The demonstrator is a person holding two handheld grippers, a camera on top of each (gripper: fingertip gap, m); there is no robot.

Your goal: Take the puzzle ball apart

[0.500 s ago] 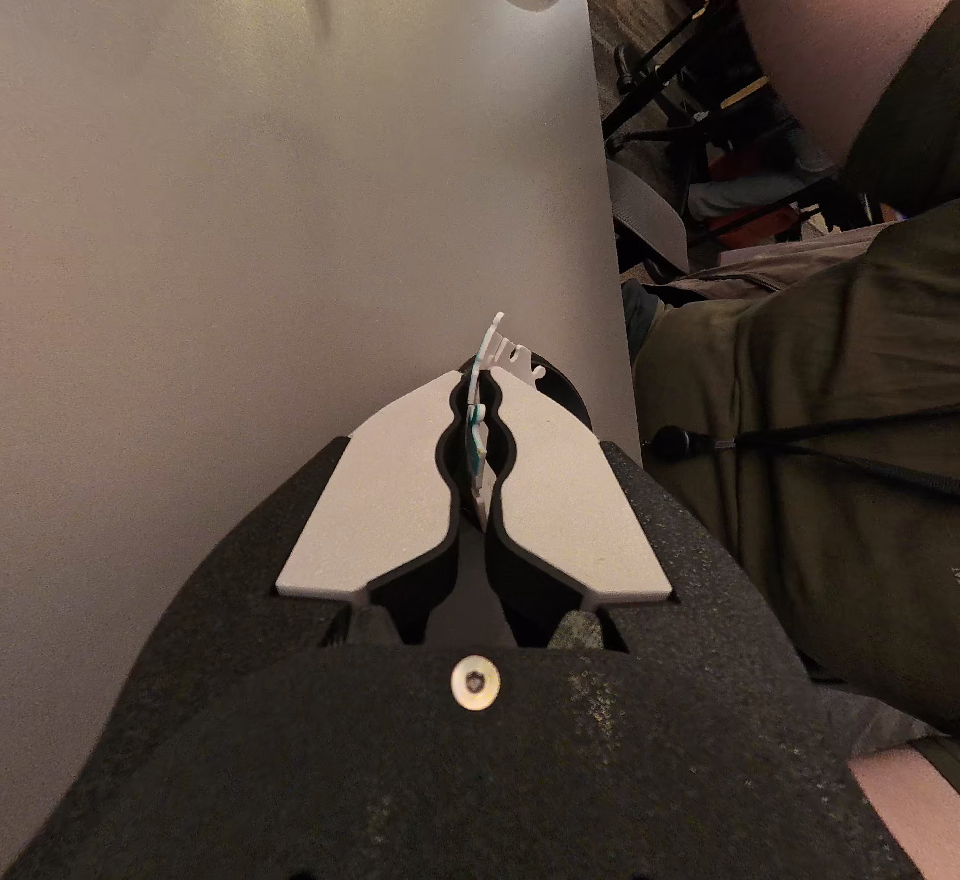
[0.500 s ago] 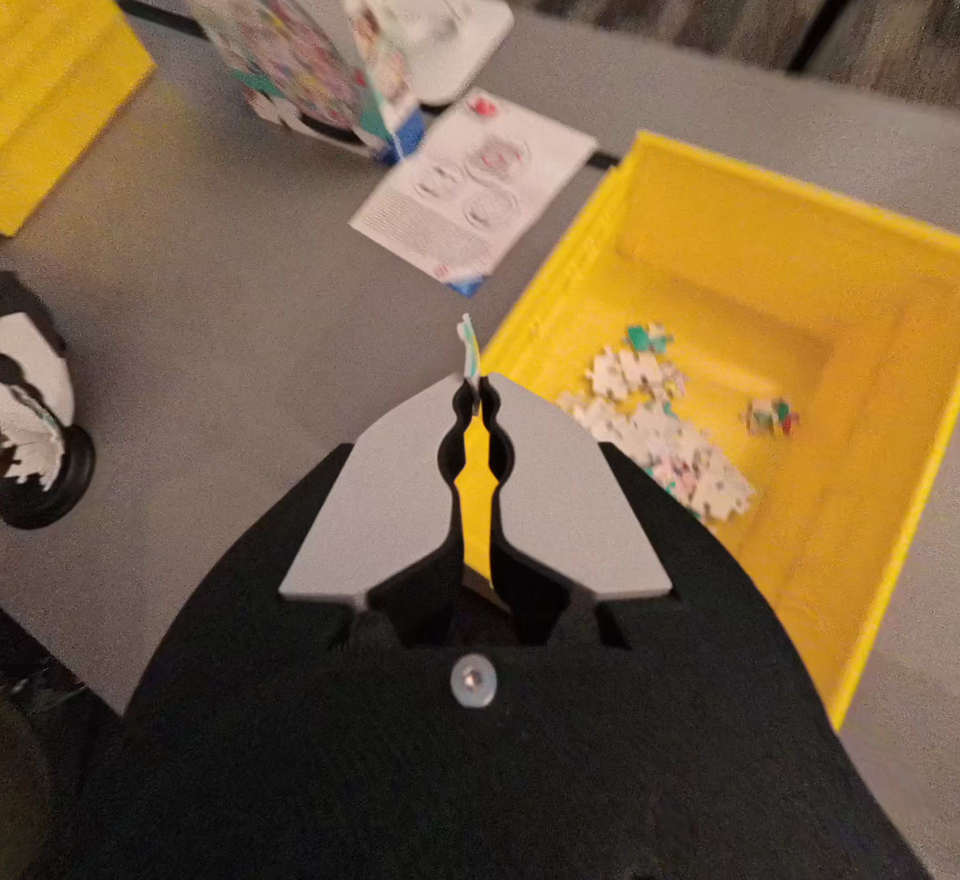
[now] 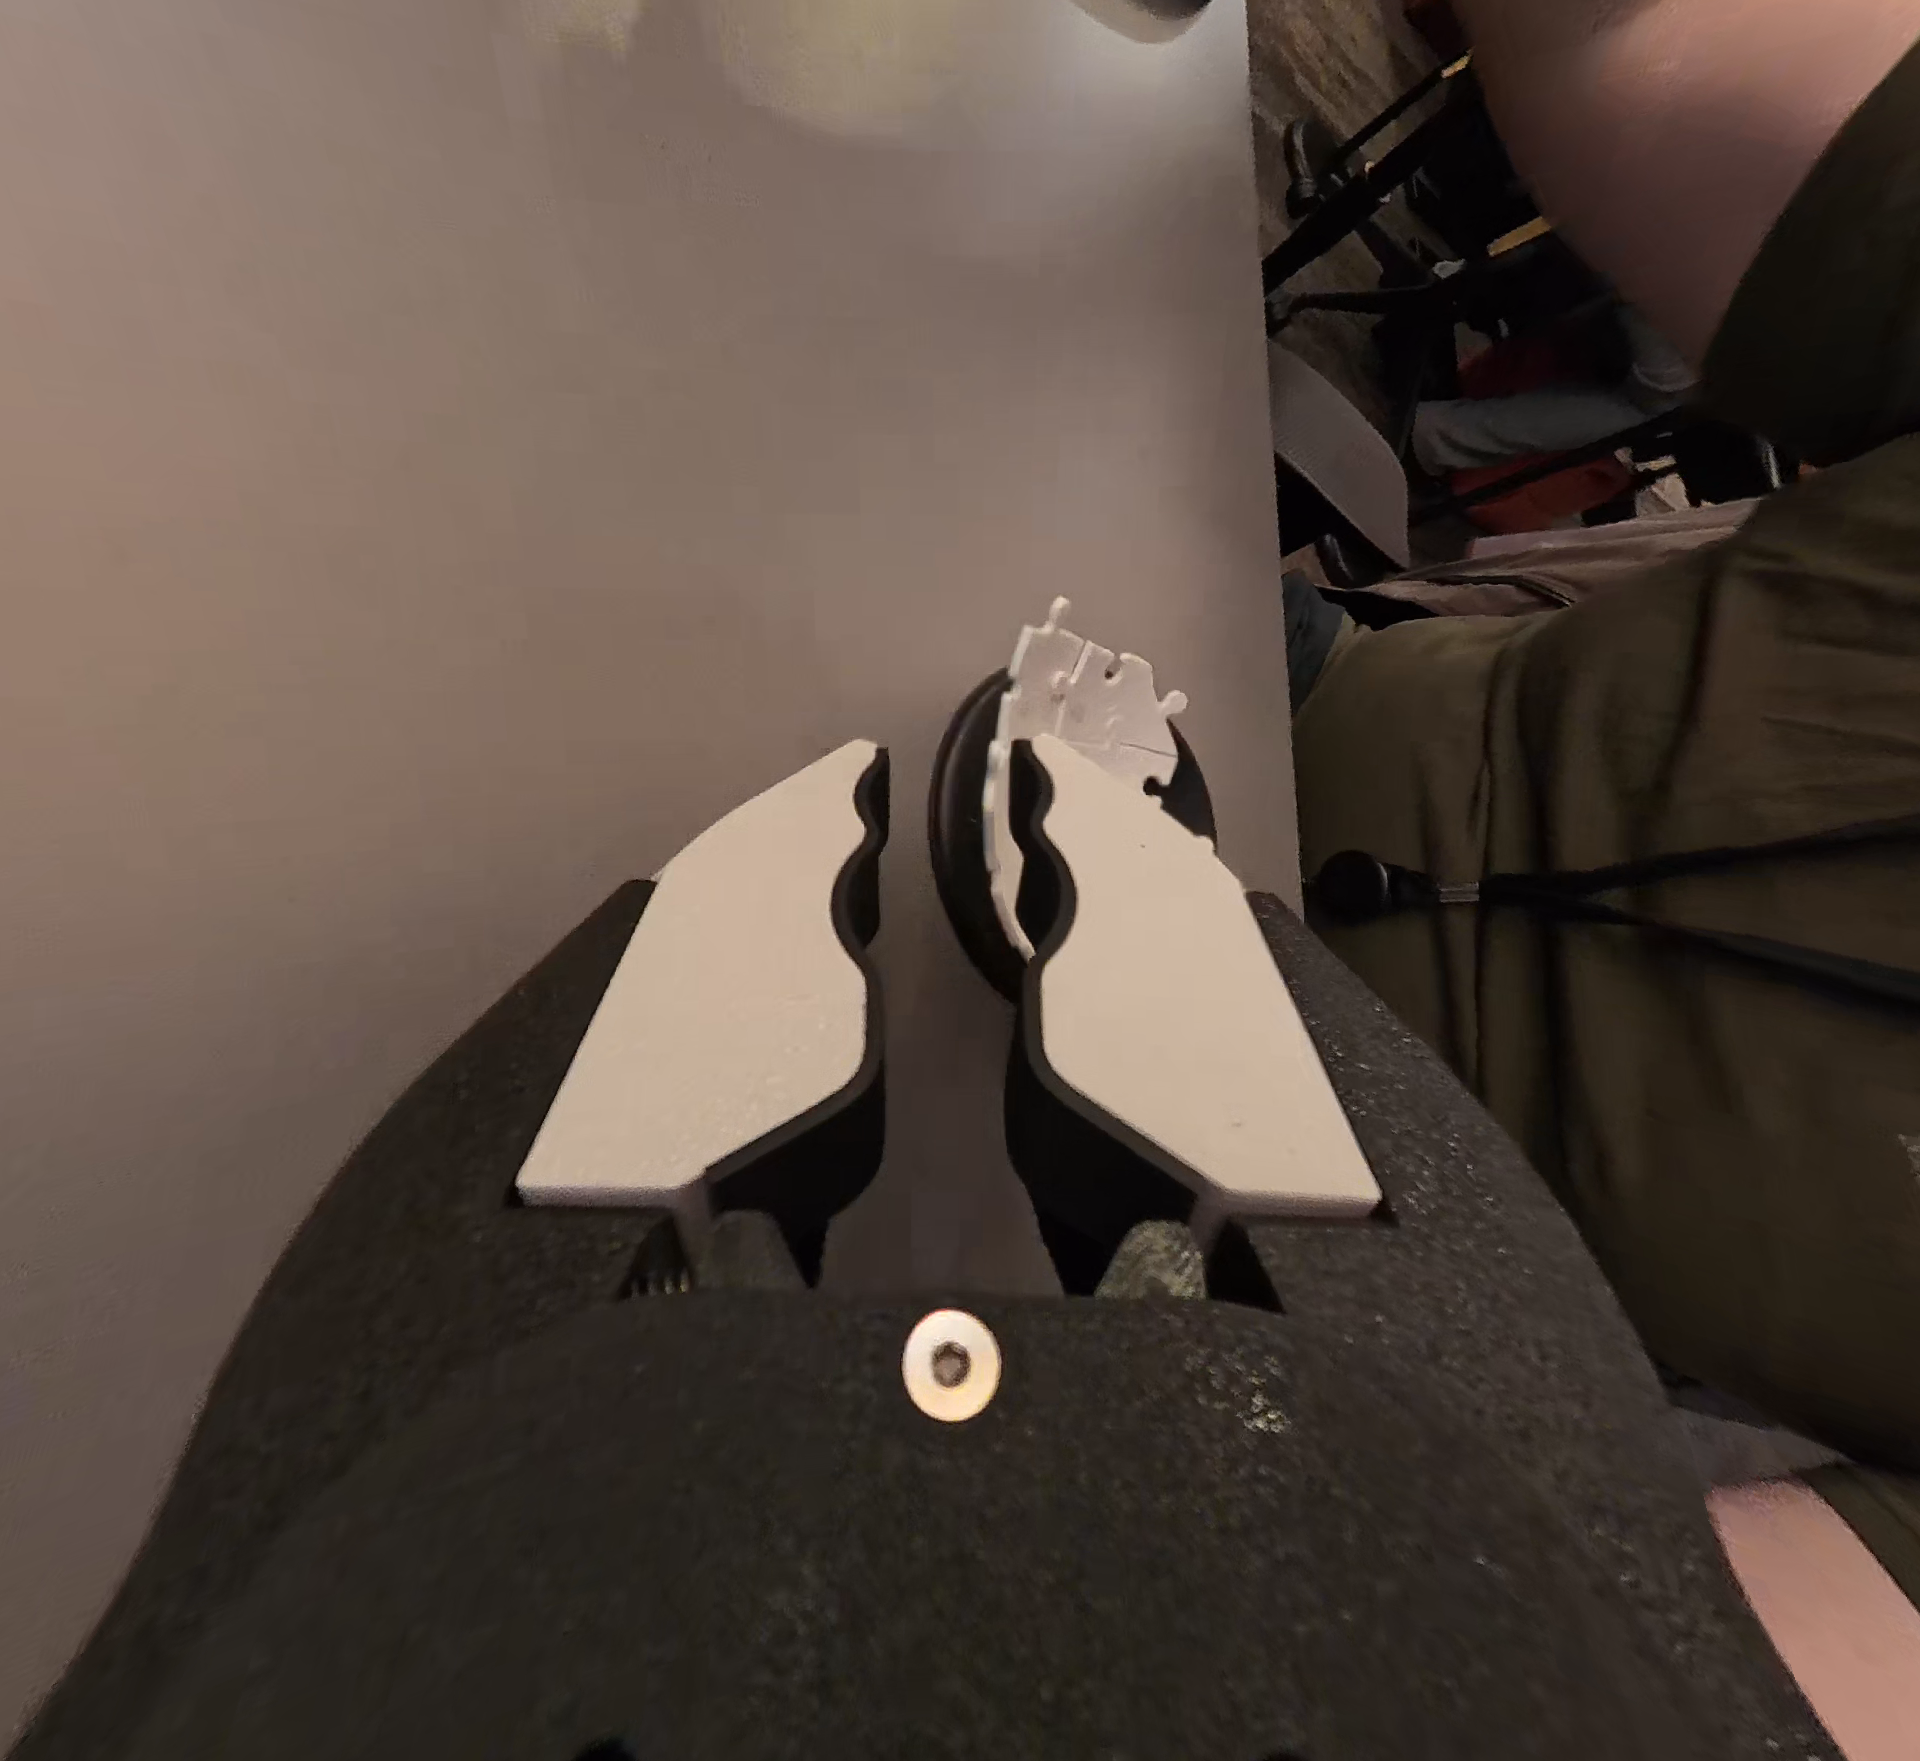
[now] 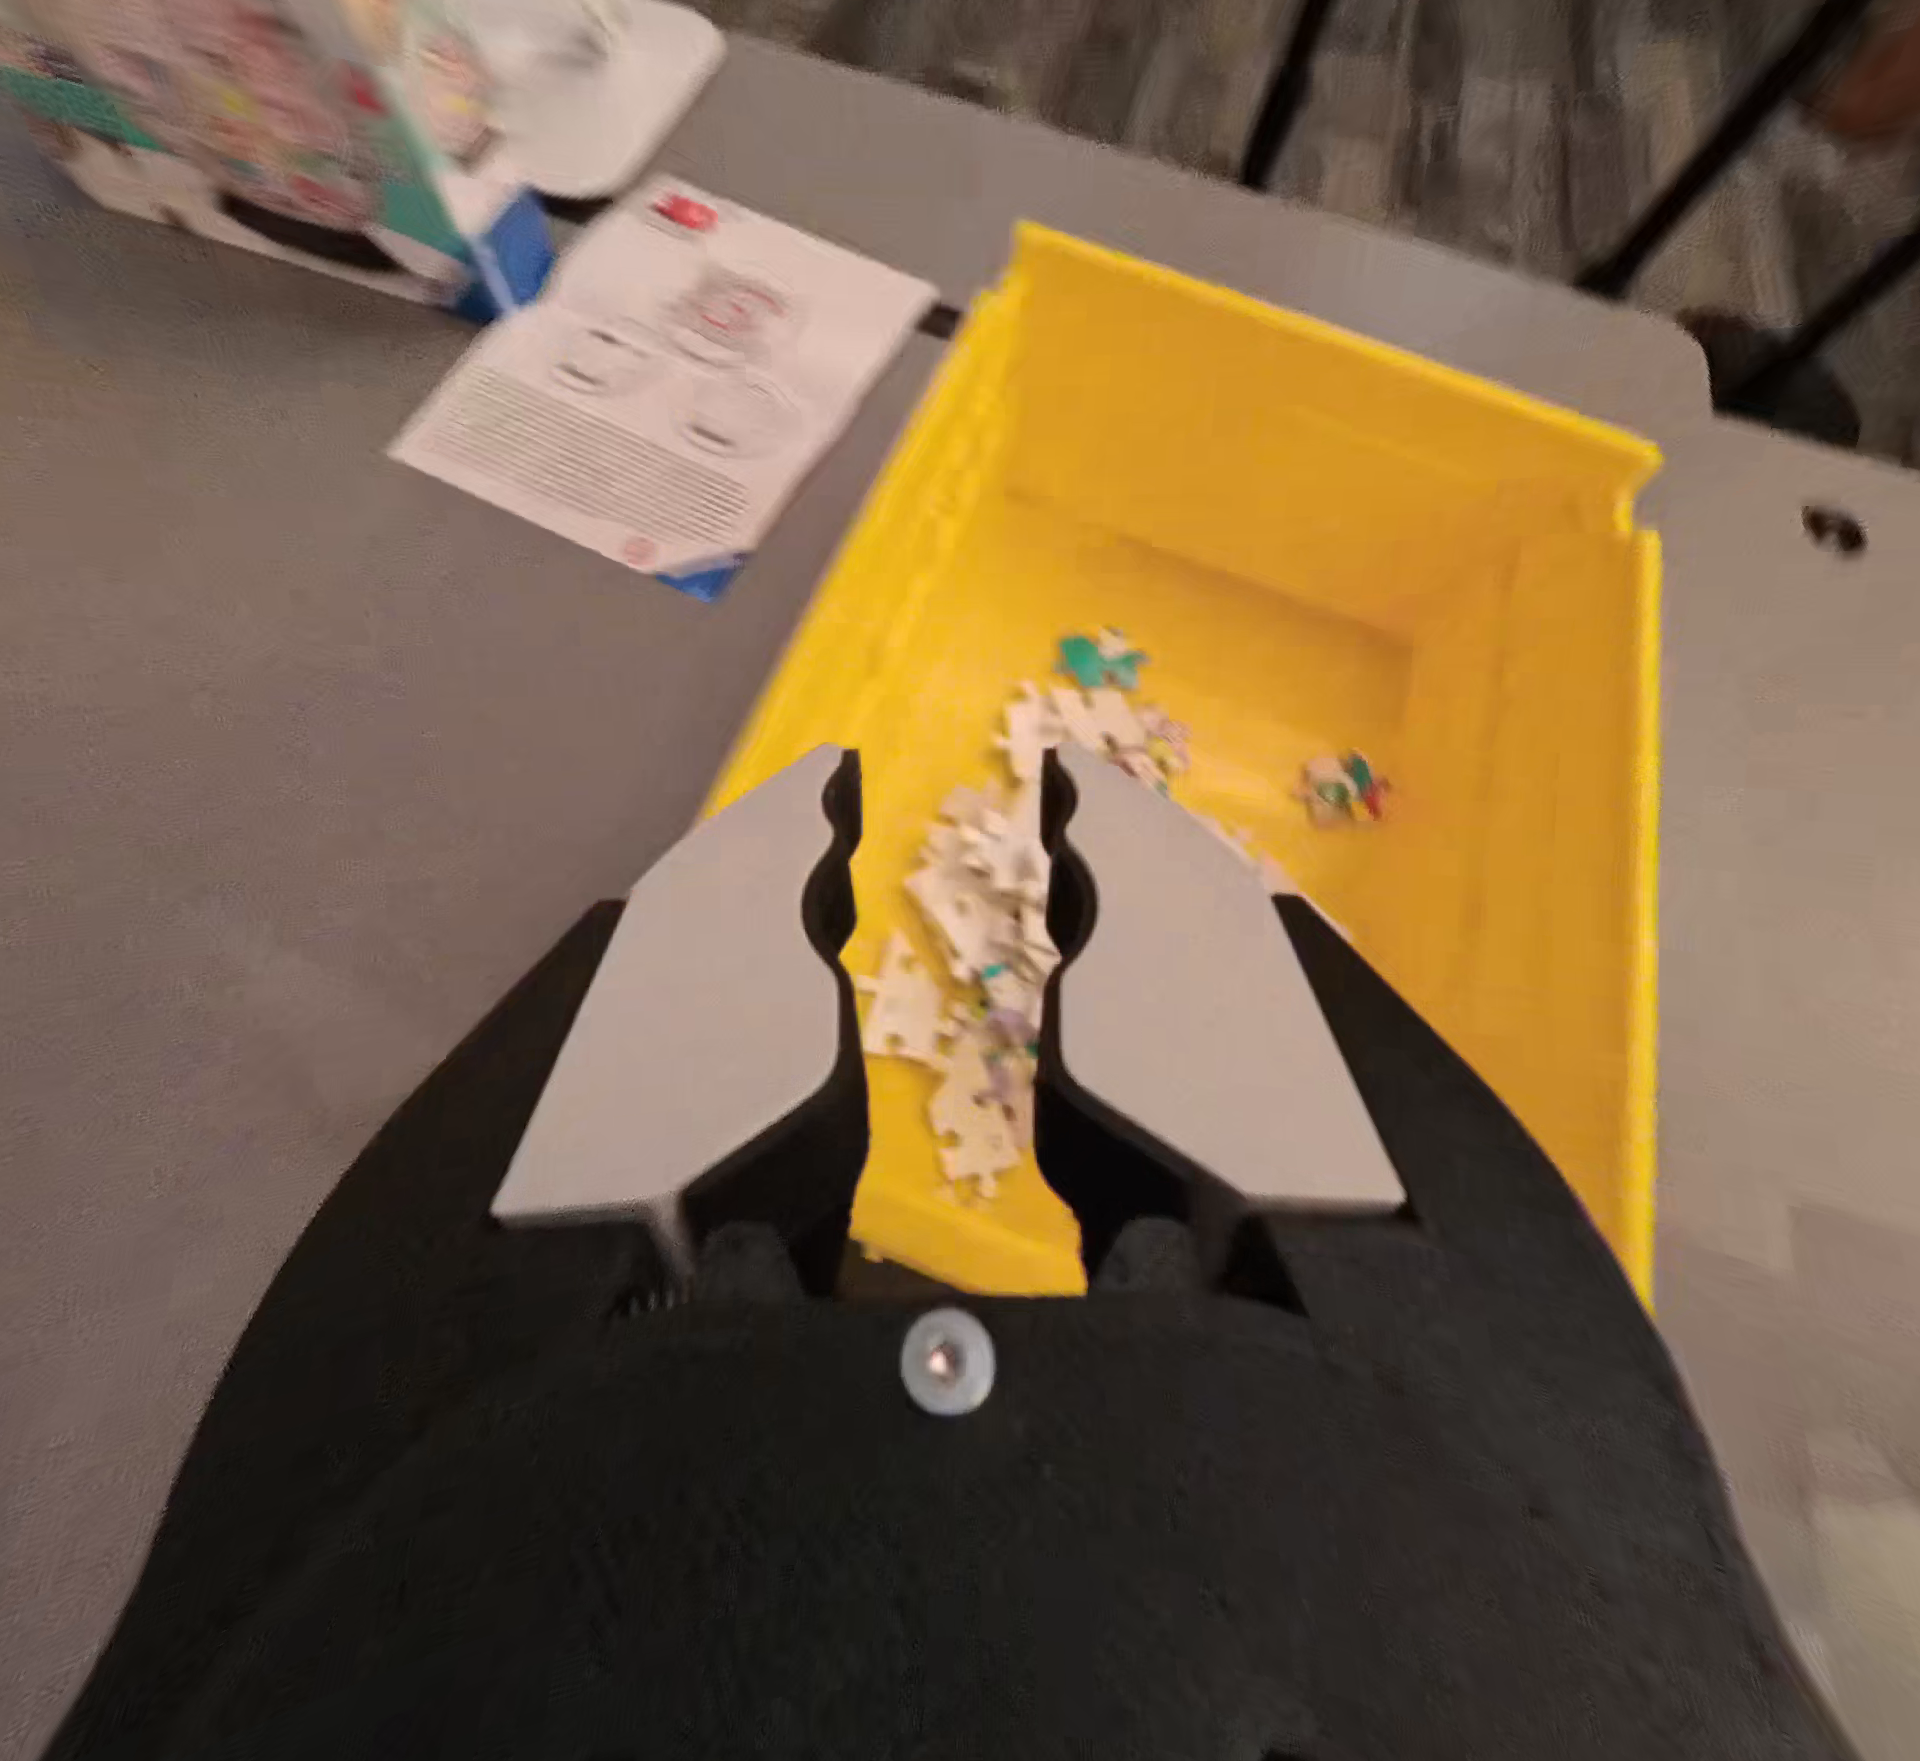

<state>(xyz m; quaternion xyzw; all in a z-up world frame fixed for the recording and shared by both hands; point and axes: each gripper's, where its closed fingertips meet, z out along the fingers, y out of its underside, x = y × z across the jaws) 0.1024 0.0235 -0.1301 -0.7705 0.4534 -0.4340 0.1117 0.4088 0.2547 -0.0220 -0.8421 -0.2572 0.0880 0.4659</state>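
Both the left hand-held gripper (image 3: pixel 948 755) and right hand-held gripper (image 4: pixel 948 761) are held apart, empty. The puzzle ball (image 3: pixel 1081 703), jagged white curved shell, sits near the table (image 3: pixel 520 464) edge, half hidden. Loose pieces (image 4: pixel 977 911) lie blurred in a yellow plastic bin (image 4: pixel 1558 776).

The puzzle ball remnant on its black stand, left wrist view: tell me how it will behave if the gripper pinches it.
The puzzle ball remnant is a thin curved shell of interlocked pieces, so it will probably flex and shed pieces rather than lift whole. It looks light. It sits loosely on the black stand, so a sideways push from the left gripper may tip or slide it off.
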